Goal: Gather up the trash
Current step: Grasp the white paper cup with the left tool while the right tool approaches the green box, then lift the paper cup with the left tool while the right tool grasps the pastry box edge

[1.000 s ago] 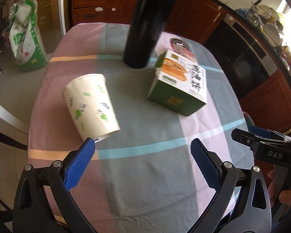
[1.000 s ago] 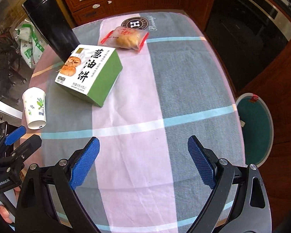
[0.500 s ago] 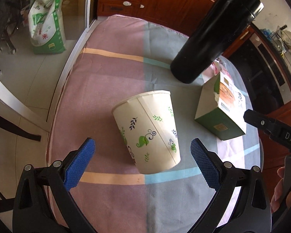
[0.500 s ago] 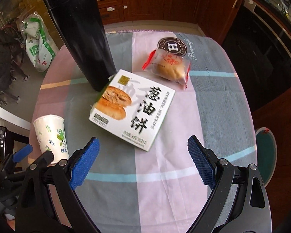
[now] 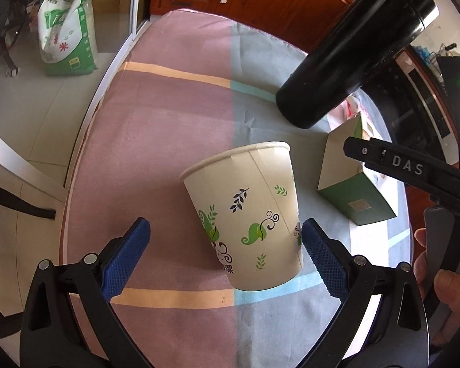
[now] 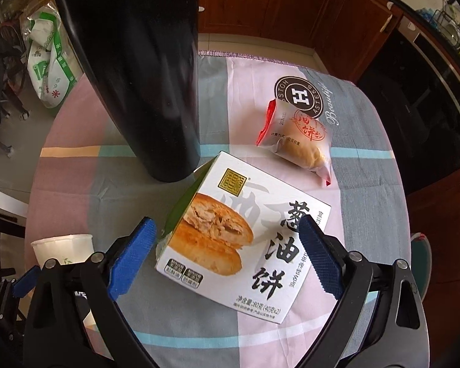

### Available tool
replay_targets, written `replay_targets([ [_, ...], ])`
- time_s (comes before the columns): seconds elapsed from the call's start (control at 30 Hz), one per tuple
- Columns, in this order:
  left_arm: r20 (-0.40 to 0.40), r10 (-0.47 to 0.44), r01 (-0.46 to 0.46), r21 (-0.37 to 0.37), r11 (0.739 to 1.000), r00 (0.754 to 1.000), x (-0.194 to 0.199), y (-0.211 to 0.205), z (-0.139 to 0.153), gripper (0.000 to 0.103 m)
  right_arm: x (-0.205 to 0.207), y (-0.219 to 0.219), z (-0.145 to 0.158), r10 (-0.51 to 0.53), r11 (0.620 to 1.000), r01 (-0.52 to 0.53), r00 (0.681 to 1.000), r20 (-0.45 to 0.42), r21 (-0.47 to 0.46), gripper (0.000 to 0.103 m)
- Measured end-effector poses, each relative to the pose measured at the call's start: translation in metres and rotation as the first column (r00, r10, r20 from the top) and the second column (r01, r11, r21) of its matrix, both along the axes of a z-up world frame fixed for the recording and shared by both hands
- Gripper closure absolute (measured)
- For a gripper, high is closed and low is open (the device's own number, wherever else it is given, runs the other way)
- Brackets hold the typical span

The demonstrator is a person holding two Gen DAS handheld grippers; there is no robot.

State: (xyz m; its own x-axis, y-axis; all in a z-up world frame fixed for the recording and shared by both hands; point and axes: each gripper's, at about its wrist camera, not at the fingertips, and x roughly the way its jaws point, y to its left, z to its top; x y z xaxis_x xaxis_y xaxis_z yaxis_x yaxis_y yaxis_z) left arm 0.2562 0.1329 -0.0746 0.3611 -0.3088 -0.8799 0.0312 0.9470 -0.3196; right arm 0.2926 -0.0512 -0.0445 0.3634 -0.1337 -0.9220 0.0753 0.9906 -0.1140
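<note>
On the checked tablecloth (image 5: 168, 116), the left gripper (image 5: 225, 253) is gaping wide around the cup (image 5: 248, 211); the right gripper (image 6: 228, 254) is gaping wide over the box (image 6: 245, 239).

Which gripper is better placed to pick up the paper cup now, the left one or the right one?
Probably the left. The open left gripper already has the paper cup between its fingers, while the open right gripper faces the pastry box.

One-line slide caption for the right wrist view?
Open right hand-held gripper straddles a scallion pancake box beside a black thermos.
</note>
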Motion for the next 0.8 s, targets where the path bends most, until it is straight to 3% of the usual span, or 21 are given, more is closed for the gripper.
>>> replay_targets([
  [0.1, -0.004, -0.015, 0.015, 0.003, 1.0, 1.0, 0.003, -0.006, -0.003, 0.004, -0.004, -0.003, -0.004, 0.01, 0.999, -0.01, 1.0, 0.012, -0.036, 0.009],
  [0.4, 0.004, -0.103, 0.102, 0.049, 0.994, 0.995, 0.009, -0.037, -0.01, 0.006, -0.034, -0.053, -0.004, -0.054, 0.998, 0.053, 0.998, 0.03, 0.035, 0.008],
  [0.53, 0.001, -0.153, 0.153, 0.022, 0.988, 0.988, 0.008, -0.051, -0.009, 0.038, -0.05, -0.073, -0.005, -0.077, 0.994, 0.075, 0.997, 0.024, 0.074, 0.008],
  [0.8, 0.03, -0.256, 0.254, 0.066, 0.965, 0.966, -0.008, -0.087, -0.002, 0.038, -0.085, -0.105, -0.005, -0.117, 0.99, 0.115, 0.993, 0.027, 0.086, 0.008],
])
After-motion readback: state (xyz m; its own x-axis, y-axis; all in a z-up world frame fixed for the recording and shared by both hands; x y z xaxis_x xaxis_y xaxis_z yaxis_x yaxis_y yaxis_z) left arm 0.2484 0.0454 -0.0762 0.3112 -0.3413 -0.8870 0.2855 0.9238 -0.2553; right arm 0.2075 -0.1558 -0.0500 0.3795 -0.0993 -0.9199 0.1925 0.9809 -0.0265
